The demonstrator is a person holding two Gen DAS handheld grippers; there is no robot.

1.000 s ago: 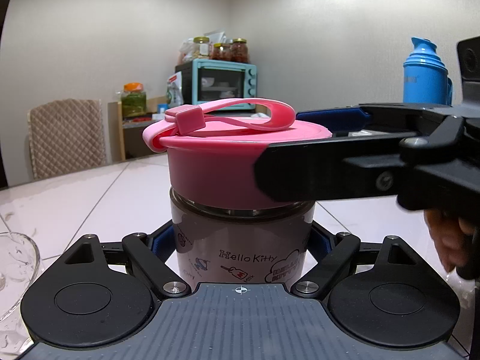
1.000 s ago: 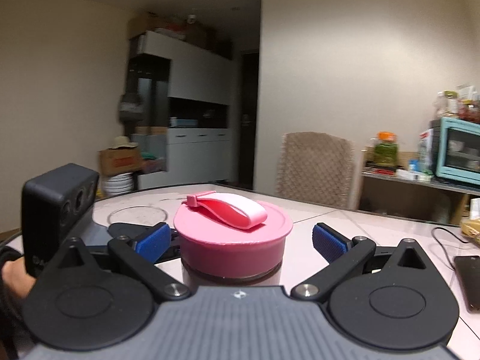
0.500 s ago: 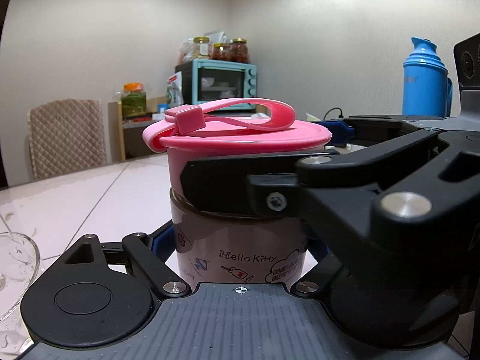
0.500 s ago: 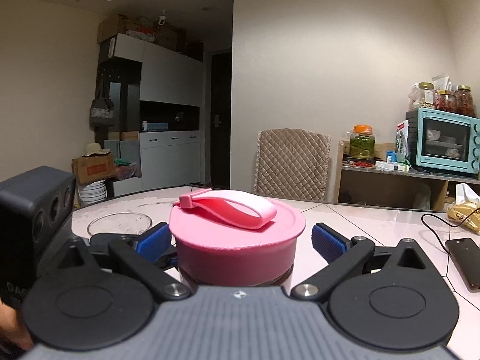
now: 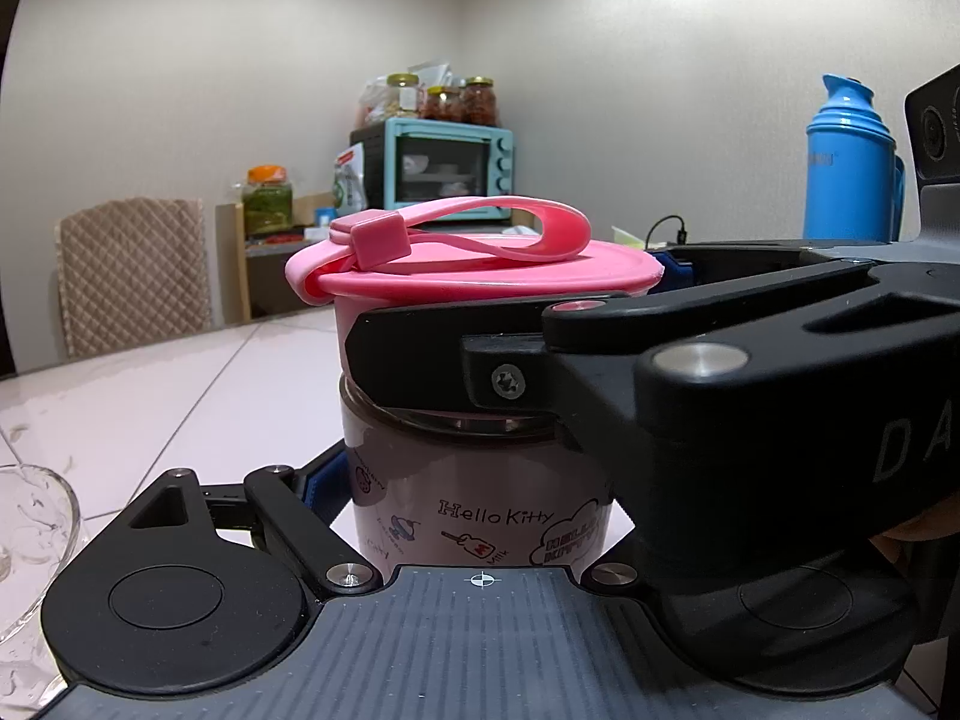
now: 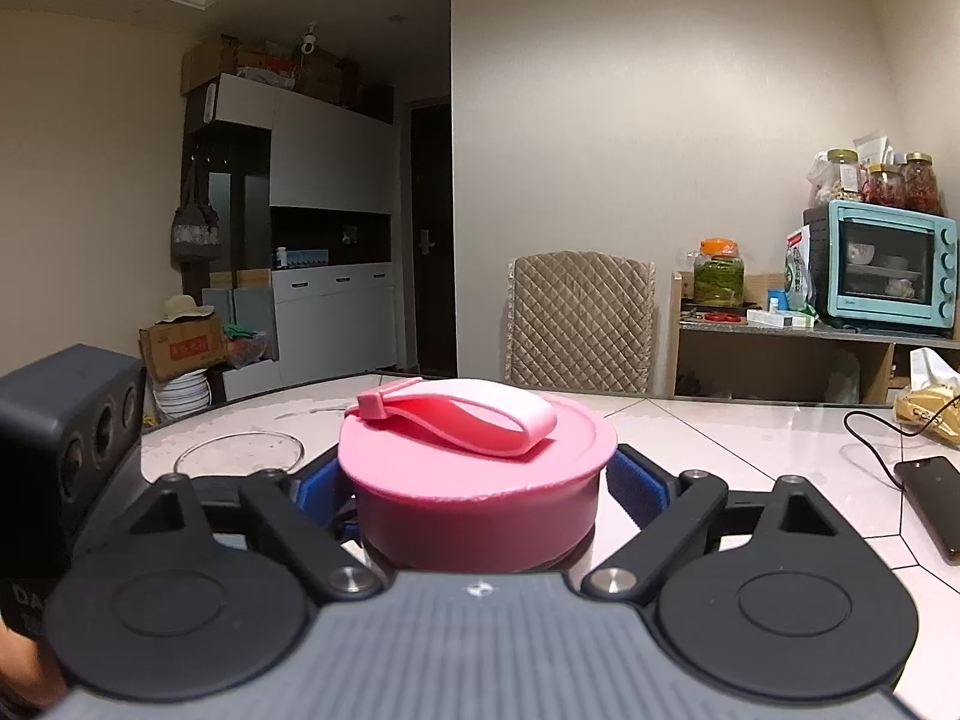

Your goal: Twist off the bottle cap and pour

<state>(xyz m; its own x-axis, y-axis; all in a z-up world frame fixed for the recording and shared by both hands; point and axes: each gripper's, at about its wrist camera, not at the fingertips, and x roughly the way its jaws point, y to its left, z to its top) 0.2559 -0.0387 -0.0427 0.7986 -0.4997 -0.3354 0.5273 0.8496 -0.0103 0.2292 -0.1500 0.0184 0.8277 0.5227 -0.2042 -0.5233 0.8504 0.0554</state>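
A: What colour is the cap (image 5: 474, 294)?
B: Pink, strap loop included. The bottle (image 5: 480, 504) under it is pale pinkish with small cartoon prints and dark "Hello Kitty" lettering.
A: And the right gripper (image 6: 480, 480)?
B: Black, with blue pads (image 6: 636, 483).
A: The desk (image 5: 150, 396)?
B: White tiles with thin dark seams.
A: Background?
B: A turquoise oven (image 6: 882, 267) at right of the frame, a tan quilted chair (image 6: 579, 324) in a diamond pattern, a bright blue flask (image 5: 849, 165).

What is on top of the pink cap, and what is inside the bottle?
A pink carry strap loops flat across the pink cap; nothing else sits there. The Hello Kitty bottle is opaque and capped, so its contents cannot be seen.
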